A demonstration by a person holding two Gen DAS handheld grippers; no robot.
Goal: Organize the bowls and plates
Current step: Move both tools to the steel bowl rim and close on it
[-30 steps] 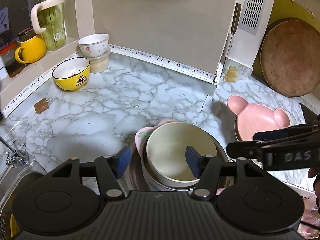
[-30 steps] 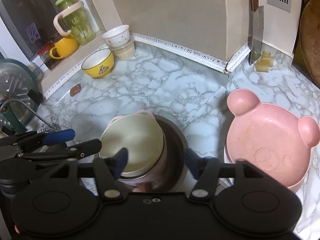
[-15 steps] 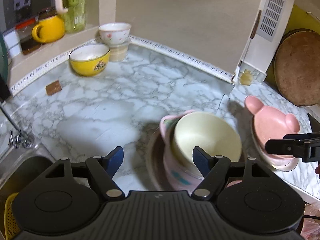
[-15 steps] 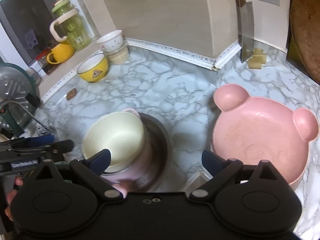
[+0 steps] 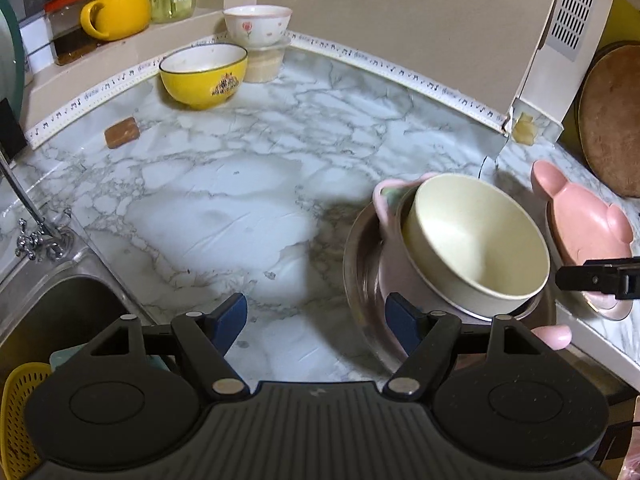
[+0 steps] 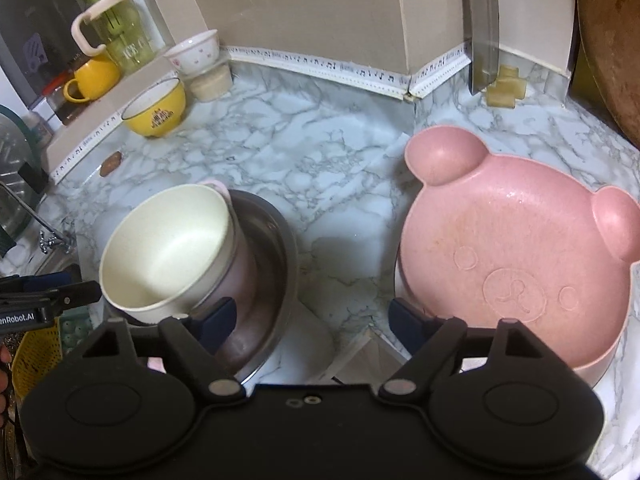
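Both grippers have sunk toward the marble-patterned counter (image 5: 224,200) since the earlier frames, and the nested stack now sits off to the right of the left gripper (image 5: 316,320) instead of between its fingers. Left jaws stand wide apart over bare counter near the sink edge, holding nothing. Right gripper (image 6: 310,320): jaws closing, nothing pressed between them; its left finger lies at the steel dish's rim, its right finger at the near rim of the pink bear-shaped plate (image 6: 516,264). Cream round bowl (image 5: 476,244) tilts inside a pink eared bowl (image 5: 386,204), both in a shallow steel dish (image 5: 356,264) by the counter's front edge. Step judged: approach before a pick. Next move calls for centring one rim between the fingers. Both grippers pitch steeply downward.
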